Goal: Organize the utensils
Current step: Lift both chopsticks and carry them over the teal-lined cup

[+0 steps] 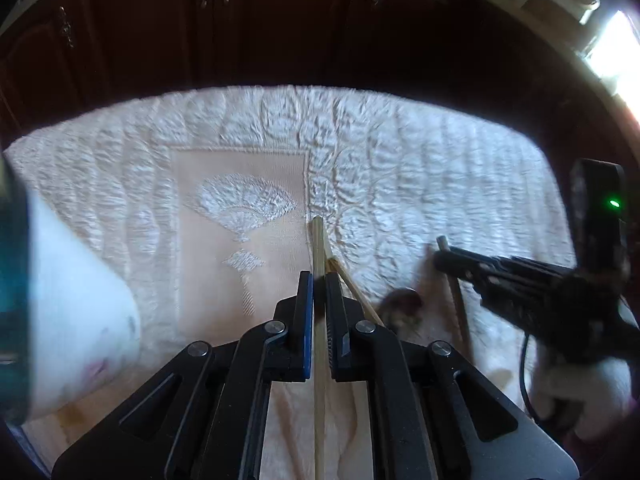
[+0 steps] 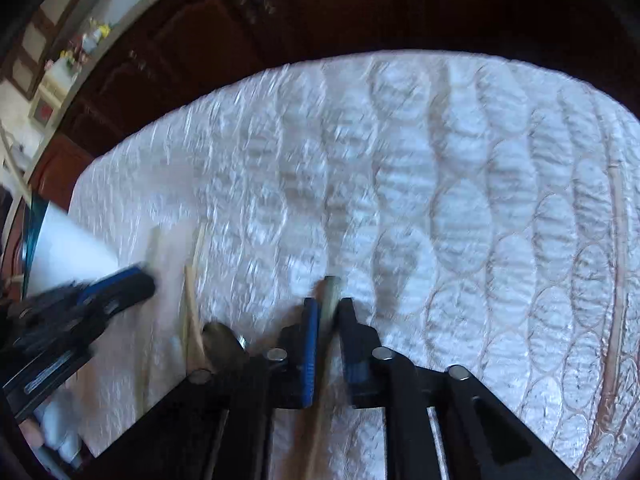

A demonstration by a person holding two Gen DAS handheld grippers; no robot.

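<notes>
At the far left of the left wrist view stands a smooth white cup (image 1: 76,320) with a teal rim, blurred and cut off by the picture's edge. It rests on a quilted white cloth (image 1: 420,168) stitched in puffy oval ridges, with a flat beige panel (image 1: 208,280) bearing a raised fan motif. Beyond the cloth, dark carved wooden cabinet doors (image 1: 200,32) fill the far side.

In the near middle, the left gripper (image 1: 319,280), black with a blue pad on one finger, has its jaws pressed together on a thin pale bamboo chopstick (image 1: 318,236), which runs straight between the fingers and pokes out past the tips. More pale chopsticks (image 1: 356,292) slant off just right of it on the cloth.

Further right lies a spoon (image 1: 404,300) with a dark rounded bowl, blurred. Beside it the right gripper (image 1: 442,254) comes in from the right edge, pinching a slender brown wooden stick (image 1: 460,312). In the right wrist view its jaws (image 2: 330,304) are closed on that stick (image 2: 331,284), whose blunt end shows just beyond the tips, though motion blur hides finer detail.
</notes>
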